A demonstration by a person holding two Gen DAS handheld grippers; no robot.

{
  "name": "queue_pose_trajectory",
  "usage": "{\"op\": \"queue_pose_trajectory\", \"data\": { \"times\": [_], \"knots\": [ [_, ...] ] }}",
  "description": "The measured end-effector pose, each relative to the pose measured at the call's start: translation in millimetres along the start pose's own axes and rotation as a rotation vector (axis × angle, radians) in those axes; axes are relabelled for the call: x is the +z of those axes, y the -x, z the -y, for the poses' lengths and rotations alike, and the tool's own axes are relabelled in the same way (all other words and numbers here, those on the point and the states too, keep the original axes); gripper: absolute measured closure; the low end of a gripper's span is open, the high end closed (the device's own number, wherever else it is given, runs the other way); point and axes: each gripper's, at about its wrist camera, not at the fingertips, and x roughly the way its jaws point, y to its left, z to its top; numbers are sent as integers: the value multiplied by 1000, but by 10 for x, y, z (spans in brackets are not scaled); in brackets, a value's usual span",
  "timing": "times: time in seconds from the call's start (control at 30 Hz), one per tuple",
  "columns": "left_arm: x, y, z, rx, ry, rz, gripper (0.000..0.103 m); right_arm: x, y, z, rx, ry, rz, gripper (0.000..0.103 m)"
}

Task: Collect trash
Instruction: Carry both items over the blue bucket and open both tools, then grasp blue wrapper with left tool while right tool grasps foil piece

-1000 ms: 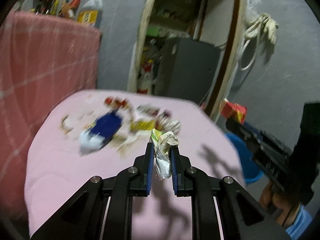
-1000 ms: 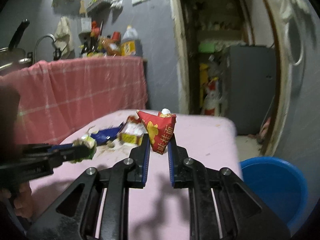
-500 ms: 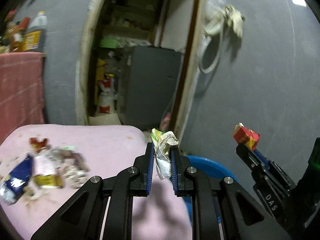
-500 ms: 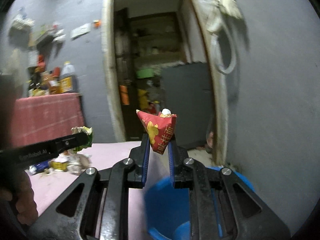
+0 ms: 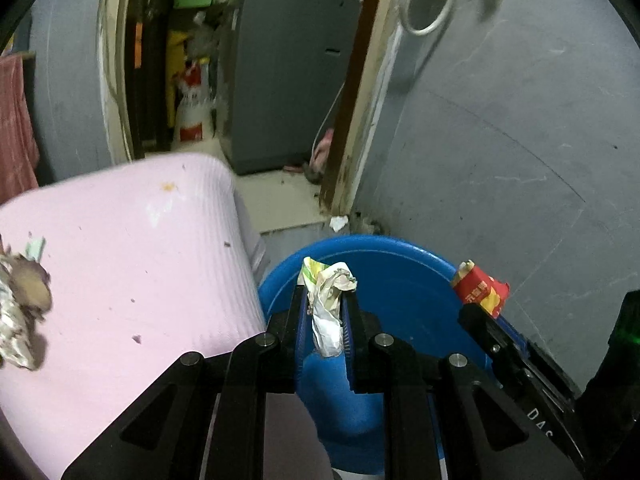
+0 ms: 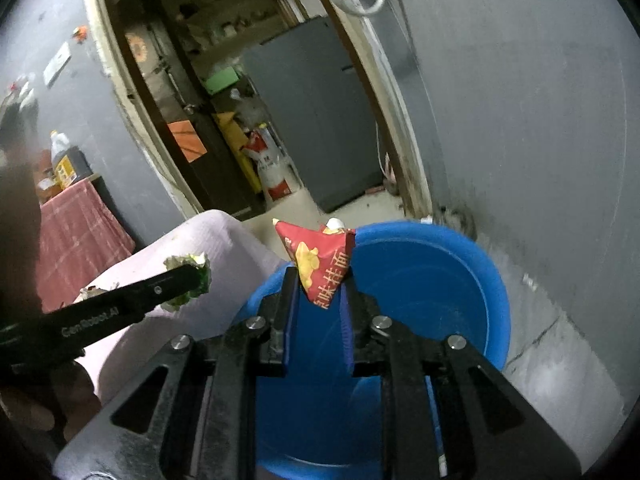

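Note:
My left gripper (image 5: 325,300) is shut on a crumpled white and green wrapper (image 5: 329,300) and holds it above the near rim of the blue basin (image 5: 404,284). My right gripper (image 6: 319,280) is shut on a red and yellow snack packet (image 6: 320,268) and holds it over the blue basin (image 6: 432,280). The red packet also shows at the right of the left wrist view (image 5: 478,288). The left gripper and its wrapper also show in the right wrist view (image 6: 188,276), over the table edge.
A pink covered table (image 5: 120,264) stands left of the basin, with more crumpled trash (image 5: 20,312) at its left edge. A grey wall (image 5: 520,140) is behind the basin. A doorway with a grey cabinet (image 5: 280,80) lies beyond.
Both grippers swung right from over the table to above the blue basin, each still holding its piece of trash. The view now tilts down into the basin.

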Motion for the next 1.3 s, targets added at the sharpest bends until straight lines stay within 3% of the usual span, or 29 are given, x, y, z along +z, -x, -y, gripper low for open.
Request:
{"op": "queue_pose_trajectory", "data": {
  "times": [0.17, 0.23, 0.43, 0.5, 0.67, 0.7, 0.77, 0.83, 0.93, 1.3],
  "knots": [
    [-15, -107, -49, -5, 3, -52, 85, 4, -49, 23, -8, -23, -28, 76],
    [12, -127, -76, -13, 7, -55, 74, 11, -47, 29, -13, -25, -32, 73],
    [21, 127, -168, -29, 45, 29, 60, 68, 26, 3, -16, -35, 10, 65],
    [37, 288, -212, -18, 52, 75, 53, 93, 91, -12, -6, -32, 44, 59],
    [46, 695, -316, 53, 59, 199, 37, 146, 252, -183, 16, -12, 132, 30],
    [44, 782, -355, 75, 65, 224, 32, 160, 289, -233, 26, -12, 151, 26],
    [36, 977, -448, 144, 80, 293, 17, 182, 407, -356, 59, -10, 212, 9],
    [-11, 1182, -566, 203, 107, 371, 7, 190, 517, -469, 89, -1, 266, 5],
    [-114, 1500, -736, 253, 142, 460, 3, 172, 673, -665, 139, 26, 342, 0],
    [-512, 2345, -1134, 360, 190, 582, 2, 32, 992, -1445, 338, 168, 480, 0]
  ]
}}
